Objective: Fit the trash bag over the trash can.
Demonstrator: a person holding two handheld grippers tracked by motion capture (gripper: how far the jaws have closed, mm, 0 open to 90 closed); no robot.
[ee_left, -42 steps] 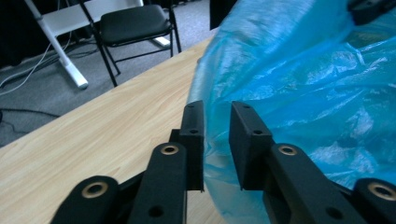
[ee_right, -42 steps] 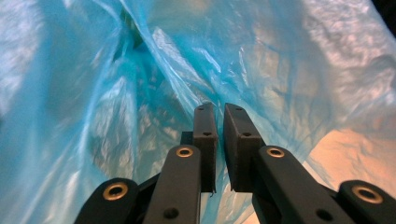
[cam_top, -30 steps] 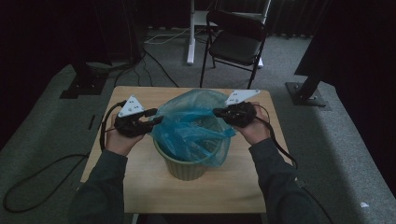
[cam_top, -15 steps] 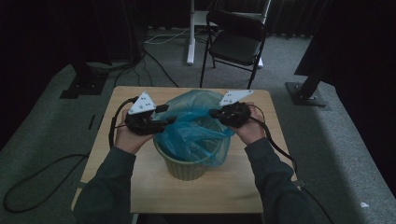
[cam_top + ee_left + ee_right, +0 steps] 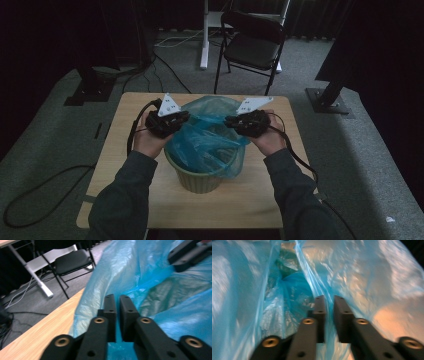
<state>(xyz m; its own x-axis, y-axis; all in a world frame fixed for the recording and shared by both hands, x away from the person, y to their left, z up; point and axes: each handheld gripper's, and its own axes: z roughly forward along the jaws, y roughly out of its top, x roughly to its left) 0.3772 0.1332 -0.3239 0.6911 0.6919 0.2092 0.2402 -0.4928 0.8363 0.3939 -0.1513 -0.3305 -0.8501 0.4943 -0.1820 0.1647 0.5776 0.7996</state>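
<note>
A pale green bin [image 5: 197, 182] stands mid-table with a blue plastic bag [image 5: 210, 140] billowing out of its top. My left gripper [image 5: 187, 117] is at the bag's left rim. In the left gripper view its jaws [image 5: 117, 300] have just been closing and now pinch the blue film [image 5: 150, 277]. My right gripper [image 5: 227, 121] is at the bag's right rim. In the right gripper view its jaws [image 5: 329, 300] have just been opening, and a slim gap shows with bag film [image 5: 367, 270] running between the pads. The right gripper [image 5: 190, 252] also appears far off in the left gripper view.
The wooden table [image 5: 125, 165] has bare room left and right of the bin and along its front edge. A black folding chair [image 5: 252, 47] and a white desk leg [image 5: 204, 35] stand beyond the far edge. Cables trail across the grey floor [image 5: 45, 185].
My left gripper has moved in toward the bag's left rim and its jaws have come together on the film. The right hand has stayed where it was.
</note>
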